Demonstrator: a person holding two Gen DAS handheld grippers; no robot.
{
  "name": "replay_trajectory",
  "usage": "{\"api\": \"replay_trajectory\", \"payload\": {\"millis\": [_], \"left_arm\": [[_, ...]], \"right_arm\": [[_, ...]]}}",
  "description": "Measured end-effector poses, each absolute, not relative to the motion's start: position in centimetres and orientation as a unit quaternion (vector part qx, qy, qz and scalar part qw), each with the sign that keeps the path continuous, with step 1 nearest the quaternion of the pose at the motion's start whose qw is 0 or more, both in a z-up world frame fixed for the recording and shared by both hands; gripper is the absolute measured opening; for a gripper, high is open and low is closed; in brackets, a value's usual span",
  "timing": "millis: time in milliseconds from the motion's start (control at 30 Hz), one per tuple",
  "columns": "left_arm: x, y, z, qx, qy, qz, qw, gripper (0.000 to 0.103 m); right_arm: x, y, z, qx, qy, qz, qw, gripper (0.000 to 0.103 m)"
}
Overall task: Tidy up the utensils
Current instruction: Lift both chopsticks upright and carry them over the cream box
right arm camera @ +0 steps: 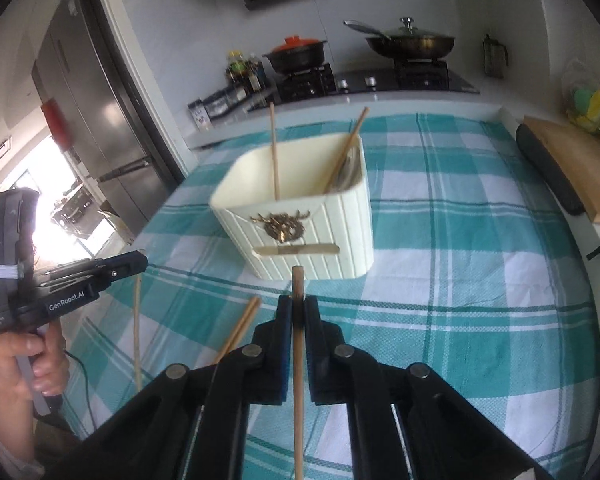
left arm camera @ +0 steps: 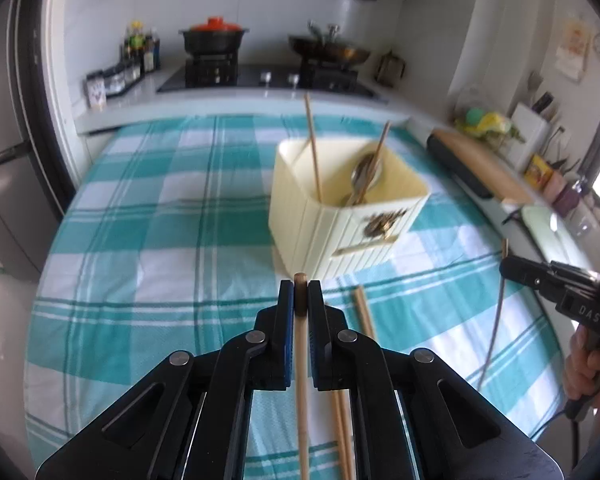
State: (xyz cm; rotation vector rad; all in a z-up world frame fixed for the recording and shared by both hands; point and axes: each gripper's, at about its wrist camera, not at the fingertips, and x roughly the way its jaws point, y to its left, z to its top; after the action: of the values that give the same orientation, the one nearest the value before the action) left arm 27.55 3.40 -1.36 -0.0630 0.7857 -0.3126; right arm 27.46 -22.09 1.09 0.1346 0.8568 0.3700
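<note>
My left gripper (left arm camera: 300, 286) is shut on a wooden chopstick (left arm camera: 301, 360) near its dark top end, and the chopstick hangs down above the checked cloth. My right gripper (right arm camera: 298, 302) is shut on a second chopstick (right arm camera: 298, 360) in the same way. Each gripper also shows in the other's view: the right gripper (left arm camera: 512, 268) at the right edge, the left gripper (right arm camera: 140, 258) at the left. Just ahead stands a cream utensil holder (left arm camera: 320, 232) (right arm camera: 340, 232) with two chopsticks (right arm camera: 275, 152) and a metal spoon (left arm camera: 366, 172) leaning inside. A pair of chopsticks (left arm camera: 364, 312) (right arm camera: 242, 326) lies on the cloth between the grippers.
A teal checked cloth (right arm camera: 460, 280) covers the table. Behind it is a counter with a hob, a black pot with a red lid (left arm camera: 214, 34) and a frying pan (right arm camera: 412, 42). A wooden board (right arm camera: 572, 164) lies at the right, and a fridge (right arm camera: 96, 112) stands at the left.
</note>
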Motion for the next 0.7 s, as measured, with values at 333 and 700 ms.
{"api": "replay_trajectory", "payload": {"millis": [333,700], "left_arm": [[23.2,4.6,2.6,-0.051,0.320,-0.171,0.931,0.005],[23.6,4.7,6.5,-0.079,0.275,-0.187,0.940,0.004]], "right_arm": [[20.8,-22.1,7.0,0.045,0.327,0.186,0.925,0.006],[20.7,-21.5,10.0,0.019,0.262,0.174,0.949,0.006]]}}
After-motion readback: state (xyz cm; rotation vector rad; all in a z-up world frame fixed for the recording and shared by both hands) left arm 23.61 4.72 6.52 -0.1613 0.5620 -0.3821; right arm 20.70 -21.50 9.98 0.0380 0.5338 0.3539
